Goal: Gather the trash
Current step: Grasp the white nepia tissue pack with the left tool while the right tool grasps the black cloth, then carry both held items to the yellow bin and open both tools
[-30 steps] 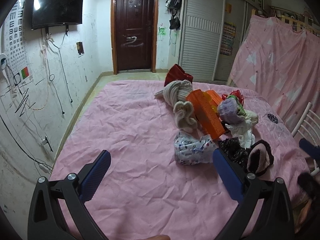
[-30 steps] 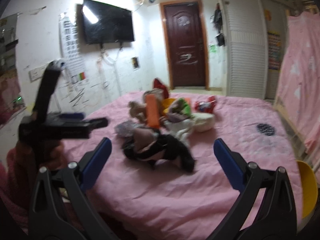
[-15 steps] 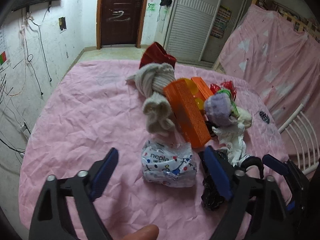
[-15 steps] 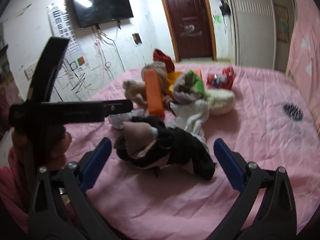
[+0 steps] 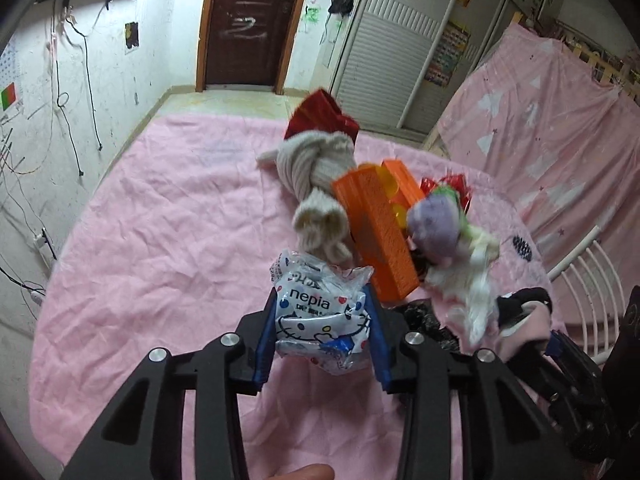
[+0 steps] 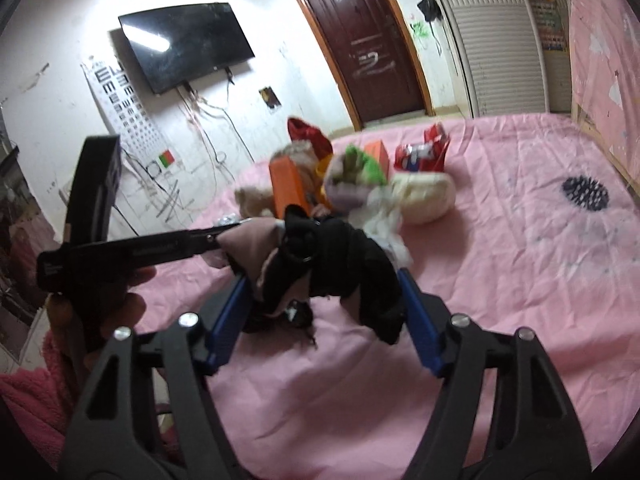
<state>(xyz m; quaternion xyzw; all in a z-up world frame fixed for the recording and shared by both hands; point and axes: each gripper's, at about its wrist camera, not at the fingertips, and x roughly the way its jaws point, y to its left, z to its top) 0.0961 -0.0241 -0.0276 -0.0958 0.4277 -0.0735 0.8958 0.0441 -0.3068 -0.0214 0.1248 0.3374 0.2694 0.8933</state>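
My left gripper (image 5: pixel 322 320) is shut on a crumpled white "nepia" tissue packet (image 5: pixel 320 312) on the pink bed (image 5: pixel 168 240). My right gripper (image 6: pixel 324 304) has its blue pads against both sides of a black and pink bundle of clothing (image 6: pixel 332 260), closed on it. The left gripper also shows in the right wrist view (image 6: pixel 132 248), at the left. A pile lies behind: a beige knitted garment (image 5: pixel 316 184), an orange box (image 5: pixel 376 232), a purple and green soft item (image 5: pixel 436 220), white cloth (image 5: pixel 468 280) and a red shiny wrapper (image 6: pixel 424 152).
A red bag (image 5: pixel 320 116) sits at the far edge of the bed. A dark round brush (image 6: pixel 586 192) lies on the bed's right side. A white rail (image 5: pixel 588 264) borders the bed. A door (image 5: pixel 248 20), wardrobe (image 5: pixel 392 60) and wall TV (image 6: pixel 184 48) stand beyond.
Both grippers have moved forward and closed: the left onto the tissue packet, the right onto the black and pink clothing bundle. Both were open a second ago.
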